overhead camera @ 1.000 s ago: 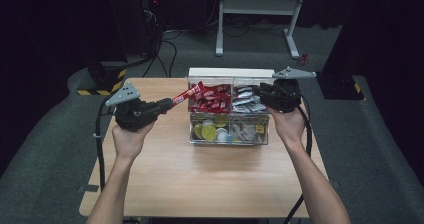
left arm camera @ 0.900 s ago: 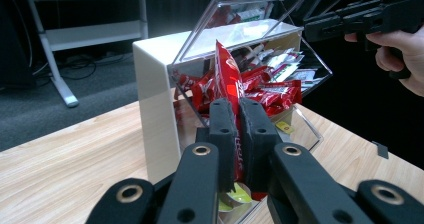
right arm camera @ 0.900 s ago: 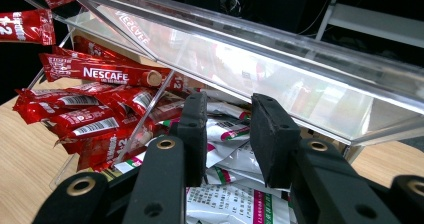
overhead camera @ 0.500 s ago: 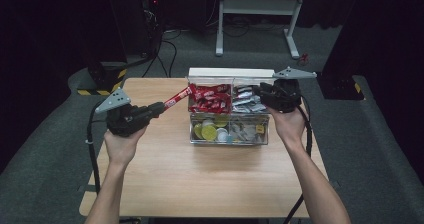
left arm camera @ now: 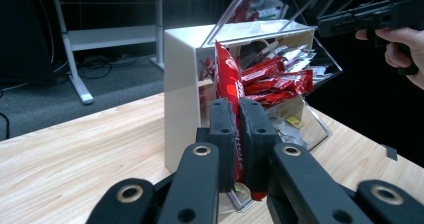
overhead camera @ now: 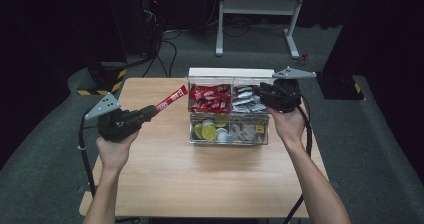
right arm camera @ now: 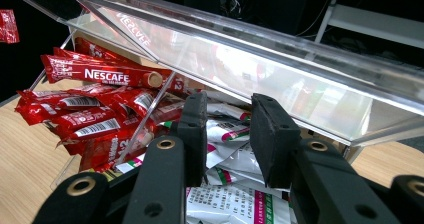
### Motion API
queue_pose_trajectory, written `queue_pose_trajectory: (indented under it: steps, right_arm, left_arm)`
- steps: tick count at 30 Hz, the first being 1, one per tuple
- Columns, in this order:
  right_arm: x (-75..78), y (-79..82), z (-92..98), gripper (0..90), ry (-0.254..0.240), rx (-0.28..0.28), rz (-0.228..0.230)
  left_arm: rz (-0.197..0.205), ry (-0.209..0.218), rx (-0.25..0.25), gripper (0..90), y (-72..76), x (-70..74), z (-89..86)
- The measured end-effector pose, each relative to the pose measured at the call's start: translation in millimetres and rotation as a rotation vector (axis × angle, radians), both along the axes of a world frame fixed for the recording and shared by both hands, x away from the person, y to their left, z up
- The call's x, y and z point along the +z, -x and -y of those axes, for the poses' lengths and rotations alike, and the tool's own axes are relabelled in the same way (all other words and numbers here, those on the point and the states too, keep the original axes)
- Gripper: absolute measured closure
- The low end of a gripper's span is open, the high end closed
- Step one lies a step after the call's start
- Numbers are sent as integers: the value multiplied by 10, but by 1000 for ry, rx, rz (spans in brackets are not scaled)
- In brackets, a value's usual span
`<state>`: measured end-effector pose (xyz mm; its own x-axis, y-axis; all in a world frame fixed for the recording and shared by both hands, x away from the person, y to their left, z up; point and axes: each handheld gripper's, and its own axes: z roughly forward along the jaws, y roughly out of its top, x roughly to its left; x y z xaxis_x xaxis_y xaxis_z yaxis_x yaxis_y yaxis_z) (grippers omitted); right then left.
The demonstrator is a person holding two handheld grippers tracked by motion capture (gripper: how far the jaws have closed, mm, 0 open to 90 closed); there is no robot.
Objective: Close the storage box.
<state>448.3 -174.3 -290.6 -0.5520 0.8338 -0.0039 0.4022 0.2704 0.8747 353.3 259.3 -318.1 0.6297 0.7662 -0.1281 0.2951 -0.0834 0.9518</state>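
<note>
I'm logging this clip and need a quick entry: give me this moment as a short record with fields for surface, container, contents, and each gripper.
surface: wooden table
container: clear organiser box, lid raised
contents: red sachets rear left; white sachets rear right; small items in front sections
left gripper: shut on one red sachet, held left of the box
right gripper: open, jaws over the white sachets

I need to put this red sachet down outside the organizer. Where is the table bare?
The near half of the table, between the two forearms and in front of the organizer, is bare. So is the far left corner behind the left gripper holding the sachet. The far right is crowded: organizer, open lid, right gripper.
</note>
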Motion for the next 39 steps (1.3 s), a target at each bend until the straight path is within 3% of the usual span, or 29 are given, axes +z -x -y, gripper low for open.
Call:
queue_pose_trajectory:
  steps: [6,11,27,39]
  right_arm:
    - [13,-9,-2,679,2,0,-9]
    - [7,-5,-2,679,-2,0,-5]
    - [11,-1,0,675,-2,5,-2]
    - [13,3,8,675,-7,10,4]
  left_arm:
    - [3,-27,45,859,25,-82,-57]
    - [-12,-14,79,860,14,-185,-134]
    - [-44,-47,120,861,-27,-457,-125]
    - [-83,-30,155,861,-78,-715,-157]
